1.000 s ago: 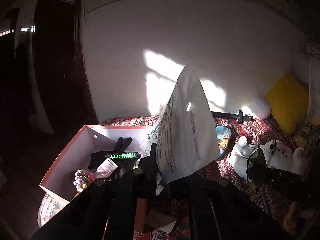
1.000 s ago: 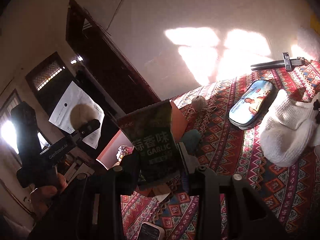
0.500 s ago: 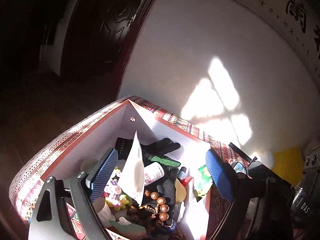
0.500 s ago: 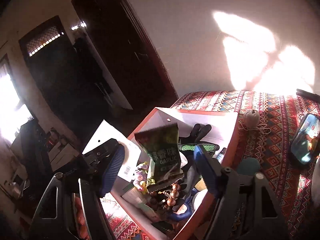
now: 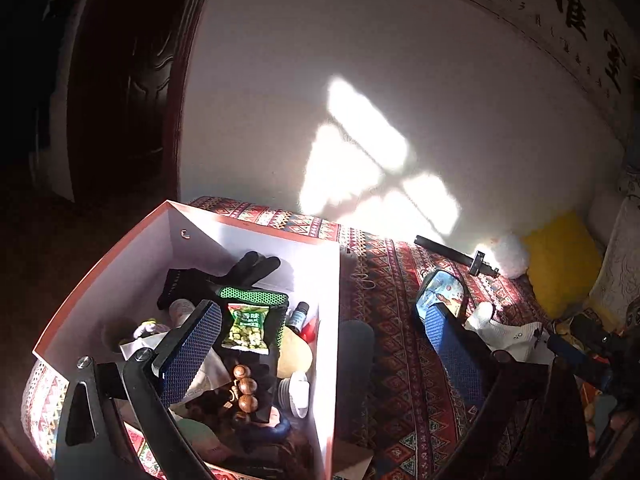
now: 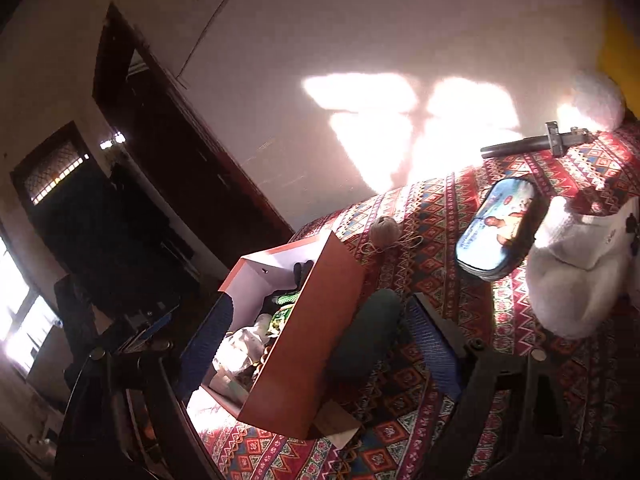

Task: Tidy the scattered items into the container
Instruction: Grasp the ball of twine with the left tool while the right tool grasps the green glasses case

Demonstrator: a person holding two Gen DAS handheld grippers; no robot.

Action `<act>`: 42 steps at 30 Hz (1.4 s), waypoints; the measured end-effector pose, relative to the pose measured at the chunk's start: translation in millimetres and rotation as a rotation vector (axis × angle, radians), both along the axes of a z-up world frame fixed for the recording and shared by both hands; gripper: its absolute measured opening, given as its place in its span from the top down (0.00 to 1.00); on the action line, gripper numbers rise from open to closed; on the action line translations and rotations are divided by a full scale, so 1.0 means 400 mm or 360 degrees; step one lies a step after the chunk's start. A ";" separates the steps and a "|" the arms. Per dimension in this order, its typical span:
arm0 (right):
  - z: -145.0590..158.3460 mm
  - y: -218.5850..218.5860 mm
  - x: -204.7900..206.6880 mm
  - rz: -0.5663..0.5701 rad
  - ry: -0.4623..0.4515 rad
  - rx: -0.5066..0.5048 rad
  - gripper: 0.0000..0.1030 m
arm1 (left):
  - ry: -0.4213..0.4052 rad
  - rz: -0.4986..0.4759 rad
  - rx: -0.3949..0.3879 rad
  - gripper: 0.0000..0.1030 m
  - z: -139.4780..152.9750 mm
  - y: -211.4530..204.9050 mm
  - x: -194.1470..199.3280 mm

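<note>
Both grippers, left (image 5: 320, 344) and right (image 6: 316, 344), are spread wide and hold nothing, so a drop-off step is judged finished. The box (image 5: 332, 320) just below is crowded: snack bag (image 5: 245, 327), beads (image 5: 245, 386), glove (image 5: 224, 276). Next, a reach is called for toward the case (image 6: 498, 227) and sock (image 6: 576, 268), lying farther off on the patterned cloth (image 6: 432, 272).

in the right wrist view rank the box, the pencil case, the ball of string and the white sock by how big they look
1. box, though it sits nearest the camera
2. white sock, partly cut off at the edge
3. pencil case
4. ball of string
</note>
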State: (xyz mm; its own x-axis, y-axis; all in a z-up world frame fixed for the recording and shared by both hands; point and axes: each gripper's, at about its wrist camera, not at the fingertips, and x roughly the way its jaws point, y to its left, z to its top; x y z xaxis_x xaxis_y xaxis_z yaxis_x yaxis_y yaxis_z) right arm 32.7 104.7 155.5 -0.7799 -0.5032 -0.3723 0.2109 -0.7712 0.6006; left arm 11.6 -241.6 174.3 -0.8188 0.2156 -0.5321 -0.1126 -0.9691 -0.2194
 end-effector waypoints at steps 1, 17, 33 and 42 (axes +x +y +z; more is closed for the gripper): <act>-0.015 0.058 0.008 -0.0068 -0.0022 -0.0049 0.13 | -0.0028 -0.0033 -0.0039 0.00 -0.015 0.047 -0.005; -0.231 0.493 -0.058 -0.0419 -0.0319 -0.0748 0.13 | -0.0568 0.0070 -0.0306 0.00 -0.205 0.412 -0.653; -0.297 0.408 -0.167 -0.0194 -0.0446 -0.0563 0.13 | -0.0810 0.0227 -0.0419 0.42 -0.428 0.372 -0.912; -0.269 0.367 -0.139 -0.0138 -0.0425 -0.0552 0.13 | -0.0678 -0.0323 0.0213 0.42 -0.062 0.350 -0.604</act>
State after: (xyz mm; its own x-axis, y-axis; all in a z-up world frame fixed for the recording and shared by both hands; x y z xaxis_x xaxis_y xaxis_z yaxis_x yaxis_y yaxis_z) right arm -23.0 251.6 47.8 -0.7239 -0.5710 -0.3871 -0.0434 -0.5223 0.8517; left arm -230.2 -101.6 149.7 -0.4686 0.4378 -0.7673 -0.1697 -0.8970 -0.4081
